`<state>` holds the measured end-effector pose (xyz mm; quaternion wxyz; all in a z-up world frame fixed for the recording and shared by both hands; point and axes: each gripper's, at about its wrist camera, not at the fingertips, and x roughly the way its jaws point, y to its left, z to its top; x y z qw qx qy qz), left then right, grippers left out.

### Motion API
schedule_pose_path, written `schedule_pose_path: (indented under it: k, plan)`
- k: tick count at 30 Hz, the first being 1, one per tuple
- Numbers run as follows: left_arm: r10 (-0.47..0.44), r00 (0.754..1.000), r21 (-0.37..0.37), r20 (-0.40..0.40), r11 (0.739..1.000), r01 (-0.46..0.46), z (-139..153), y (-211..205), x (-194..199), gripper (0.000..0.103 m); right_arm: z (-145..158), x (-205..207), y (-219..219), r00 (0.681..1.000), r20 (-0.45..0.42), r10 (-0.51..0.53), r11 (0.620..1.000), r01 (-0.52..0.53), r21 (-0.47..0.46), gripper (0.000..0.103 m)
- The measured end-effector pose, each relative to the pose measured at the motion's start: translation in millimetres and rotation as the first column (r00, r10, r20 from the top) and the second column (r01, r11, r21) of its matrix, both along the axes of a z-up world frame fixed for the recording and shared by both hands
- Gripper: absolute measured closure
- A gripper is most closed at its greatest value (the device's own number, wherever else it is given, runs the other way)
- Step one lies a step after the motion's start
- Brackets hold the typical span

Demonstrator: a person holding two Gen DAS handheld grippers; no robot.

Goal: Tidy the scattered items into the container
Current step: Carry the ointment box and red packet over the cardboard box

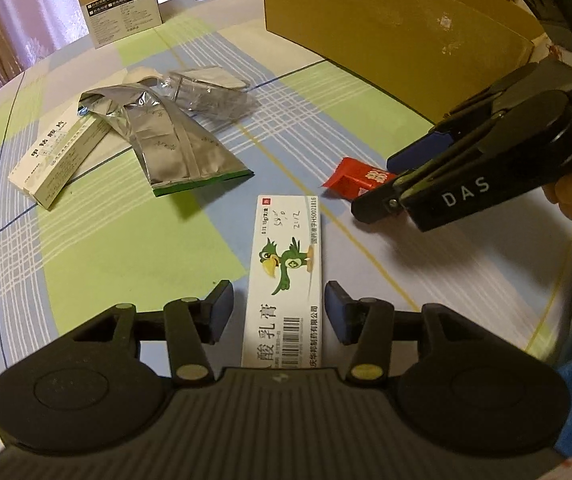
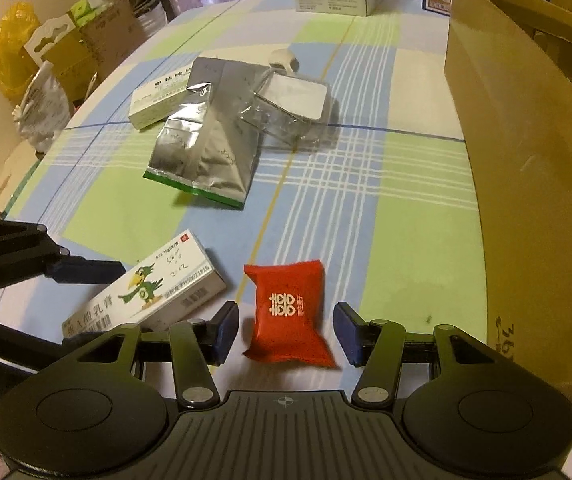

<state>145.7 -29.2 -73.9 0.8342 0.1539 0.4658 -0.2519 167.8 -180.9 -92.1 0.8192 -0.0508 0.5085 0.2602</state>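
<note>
bench: checked cloth | cardboard container: one, far right | parrot box: one, flat, "H50021816", between left hand-held gripper pads, apart, untouched | red sachet: one, white double-happiness mark, flat between right hand-held gripper pads, apart, angled down

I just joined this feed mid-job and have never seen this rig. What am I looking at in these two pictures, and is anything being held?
A person holds two handheld grippers, each with a camera looking along its fingers. The left view shows the left gripper straddling a white parrot box, pads not visibly pressing. The right view shows the right gripper open around a red packet lying on the checked tablecloth. Further off lie a silver pouch, a clear plastic pack and a green-white box. The cardboard box stands at right. Nothing is held.
</note>
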Motion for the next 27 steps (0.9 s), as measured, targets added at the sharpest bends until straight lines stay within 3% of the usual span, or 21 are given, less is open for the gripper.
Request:
schedule_pose_path:
  k: [2,4,5,7,9,19,27]
  plan:
    - [0.007,1.000,-0.010,-0.006,1.000,-0.007,-2,0,1,0.058,-1,0,2,1.000,0.010,0.007,1.000,-0.007,-0.009,0.054]
    - [0.013,1.000,-0.020,-0.010,1.000,-0.013,-3,0,2,0.059,-1,-2,3,0.999,0.029,0.016,0.999,-0.015,-0.031,0.072]
    - [0.014,1.000,-0.025,-0.012,1.000,-0.014,-3,-1,2,0.059,-1,-2,3,0.999,0.033,0.015,0.999,-0.014,-0.032,0.075]
    - [0.016,1.000,-0.031,-0.019,0.999,-0.017,-3,-2,3,0.060,-2,-4,0,0.999,0.036,0.008,1.000,-0.007,-0.025,0.076]
    - [0.025,1.000,-0.025,-0.019,0.999,-0.025,-3,-3,3,0.069,-1,-7,-1,0.999,0.049,0.004,1.000,-0.003,-0.028,0.078]
    - [0.118,0.993,-0.024,-0.007,0.993,-0.118,14,7,-11,0.070,16,-19,-3,0.993,0.118,-0.006,1.000,0.007,-0.012,0.079]
    - [0.151,0.988,-0.029,0.031,0.988,-0.150,45,5,-26,0.070,58,-36,-12,0.984,0.176,-0.018,1.000,0.014,0.023,0.079]
